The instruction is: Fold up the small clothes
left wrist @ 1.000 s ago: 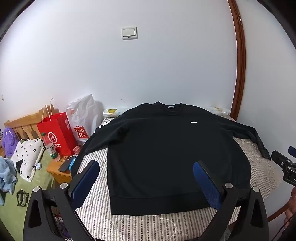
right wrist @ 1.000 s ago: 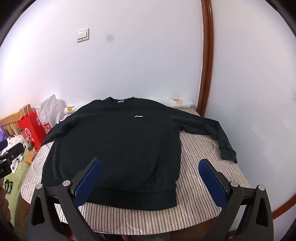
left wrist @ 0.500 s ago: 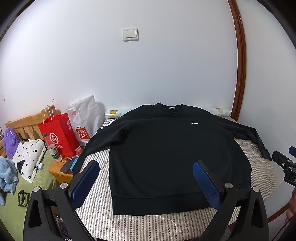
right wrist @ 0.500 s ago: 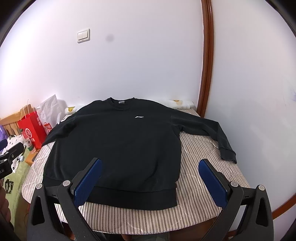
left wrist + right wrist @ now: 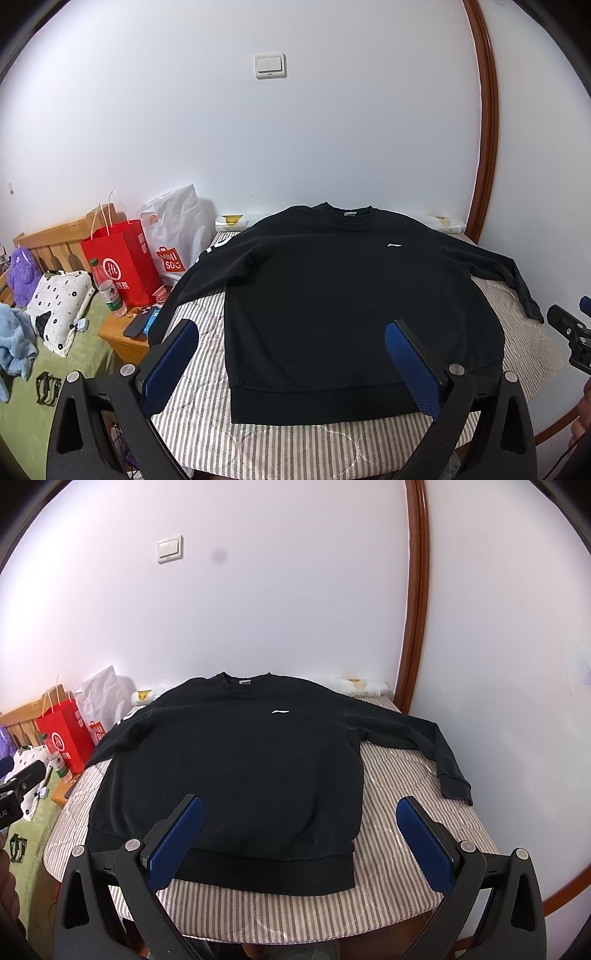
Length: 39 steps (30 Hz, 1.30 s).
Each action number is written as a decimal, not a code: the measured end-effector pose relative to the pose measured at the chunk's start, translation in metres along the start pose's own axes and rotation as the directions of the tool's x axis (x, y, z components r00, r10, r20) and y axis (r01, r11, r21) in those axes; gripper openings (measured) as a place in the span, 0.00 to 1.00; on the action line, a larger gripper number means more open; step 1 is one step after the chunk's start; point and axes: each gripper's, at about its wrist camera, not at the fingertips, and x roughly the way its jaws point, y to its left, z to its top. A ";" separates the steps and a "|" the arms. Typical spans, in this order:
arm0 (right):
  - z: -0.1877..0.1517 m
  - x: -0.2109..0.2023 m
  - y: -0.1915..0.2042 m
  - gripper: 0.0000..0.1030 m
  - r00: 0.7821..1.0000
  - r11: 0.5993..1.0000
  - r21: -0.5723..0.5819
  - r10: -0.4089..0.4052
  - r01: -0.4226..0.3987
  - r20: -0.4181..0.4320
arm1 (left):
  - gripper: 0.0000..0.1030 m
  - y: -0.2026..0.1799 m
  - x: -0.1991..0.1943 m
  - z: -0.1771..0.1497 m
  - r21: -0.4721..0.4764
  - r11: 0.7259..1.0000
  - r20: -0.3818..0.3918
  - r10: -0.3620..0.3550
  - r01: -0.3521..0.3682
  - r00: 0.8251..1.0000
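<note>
Both tools, left tool (image 5: 291, 363) and right tool (image 5: 299, 840), are hanging open and empty, barely shifting lately, leaving the sweatshirt (image 5: 236, 753) lying unfolded mid-frame.

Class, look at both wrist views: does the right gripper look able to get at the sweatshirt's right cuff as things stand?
Probably yes. The right gripper is open and holds nothing, and the cuff lies flat on the striped cover just ahead of its right finger, with nothing on or over it.

White wall (image 5: 332, 129) with light switch (image 5: 270, 66) — brown wooden trim (image 5: 415, 590), striped bedding (image 5: 399, 797)
</note>
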 end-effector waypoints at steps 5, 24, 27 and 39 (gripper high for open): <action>0.000 -0.001 0.000 0.99 1.000 1.000 0.004 0.001 -0.001 -0.002 | 0.99 0.002 0.000 -0.001 -0.002 1.000 0.000 0.002 -0.002 1.000; 0.000 -0.003 0.004 0.99 1.000 1.000 0.003 0.001 -0.001 -0.001 | 0.99 0.003 0.000 -0.001 -0.003 1.000 0.000 0.002 -0.002 1.000; 0.000 -0.003 0.004 0.99 1.000 1.000 0.000 -0.002 0.002 -0.001 | 0.99 0.002 -0.001 -0.001 0.002 1.000 0.001 0.004 -0.004 1.000; 0.000 -0.008 0.007 0.99 1.000 1.000 -0.006 0.009 -0.009 0.008 | 0.99 0.001 -0.001 -0.002 -0.003 1.000 0.003 -0.002 0.002 1.000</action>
